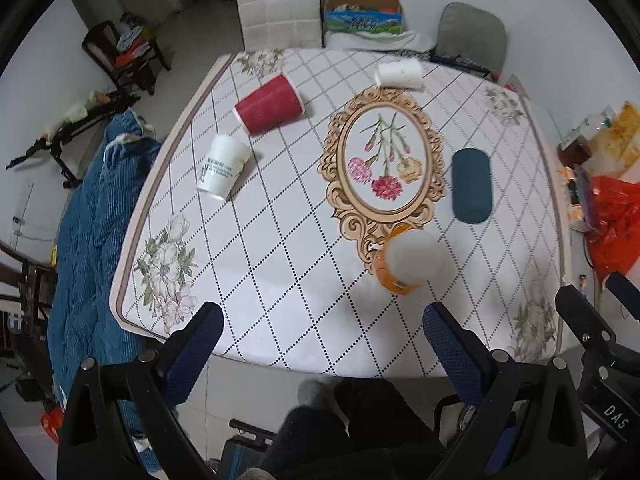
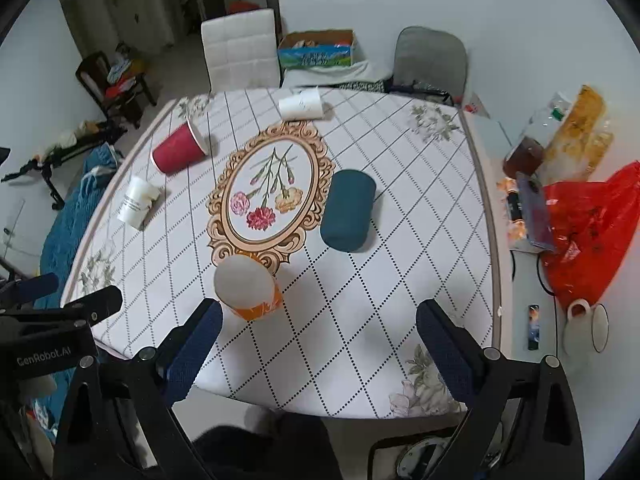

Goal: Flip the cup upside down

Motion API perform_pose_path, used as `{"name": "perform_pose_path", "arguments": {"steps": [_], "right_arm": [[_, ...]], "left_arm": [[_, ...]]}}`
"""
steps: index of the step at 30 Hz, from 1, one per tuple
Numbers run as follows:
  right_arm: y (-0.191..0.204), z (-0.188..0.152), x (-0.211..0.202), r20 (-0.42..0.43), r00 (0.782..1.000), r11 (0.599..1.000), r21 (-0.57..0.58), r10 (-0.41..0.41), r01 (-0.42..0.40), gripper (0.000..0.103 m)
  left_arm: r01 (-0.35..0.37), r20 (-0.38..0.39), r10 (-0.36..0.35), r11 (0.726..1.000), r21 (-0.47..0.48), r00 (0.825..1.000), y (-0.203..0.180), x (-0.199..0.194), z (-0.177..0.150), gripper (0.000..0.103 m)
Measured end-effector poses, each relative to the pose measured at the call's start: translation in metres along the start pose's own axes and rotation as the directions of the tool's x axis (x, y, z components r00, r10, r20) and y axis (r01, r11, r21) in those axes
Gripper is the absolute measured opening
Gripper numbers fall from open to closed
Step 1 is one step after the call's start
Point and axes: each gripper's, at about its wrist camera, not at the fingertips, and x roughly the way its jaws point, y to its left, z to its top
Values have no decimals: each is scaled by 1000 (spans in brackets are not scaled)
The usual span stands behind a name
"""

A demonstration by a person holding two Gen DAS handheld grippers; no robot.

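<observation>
Several cups are on the patterned table [image 1: 280, 264]. An orange cup [image 1: 408, 258] stands upside down near the front edge, white base up; it also shows in the right wrist view [image 2: 246, 286]. A red cup [image 1: 269, 105] [image 2: 178, 152], a white printed cup [image 1: 222, 168] [image 2: 137, 200], a plain white cup [image 1: 399, 74] [image 2: 301, 105] and a dark teal cup [image 1: 471, 185] [image 2: 349, 210] all lie on their sides. My left gripper [image 1: 322, 340] is open and empty above the front edge. My right gripper [image 2: 320, 338] is open and empty, just in front of the orange cup.
A white chair [image 1: 278, 8] and a grey chair [image 1: 472, 36] stand at the far side. A blue blanket [image 1: 92, 232] lies left of the table. A side surface on the right holds a red bag [image 2: 592, 232], a jar [image 2: 524, 156] and a white mug [image 2: 586, 326].
</observation>
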Motion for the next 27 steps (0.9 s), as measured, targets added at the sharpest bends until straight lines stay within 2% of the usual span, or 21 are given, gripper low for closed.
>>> {"name": "perform_pose_path", "arguments": {"steps": [9, 19, 27], "right_arm": [[6, -28, -92, 107, 994, 999, 45, -25, 20, 99], [29, -83, -212, 262, 964, 999, 49, -35, 23, 100], [30, -122, -276, 331, 942, 997, 66, -48, 28, 102]], "left_arm": [[43, 126, -50, 997, 57, 991, 7, -70, -33, 102], [57, 257, -77, 995, 83, 963, 21, -154, -86, 102], [65, 311, -91, 994, 93, 946, 23, -193, -124, 102]]}}
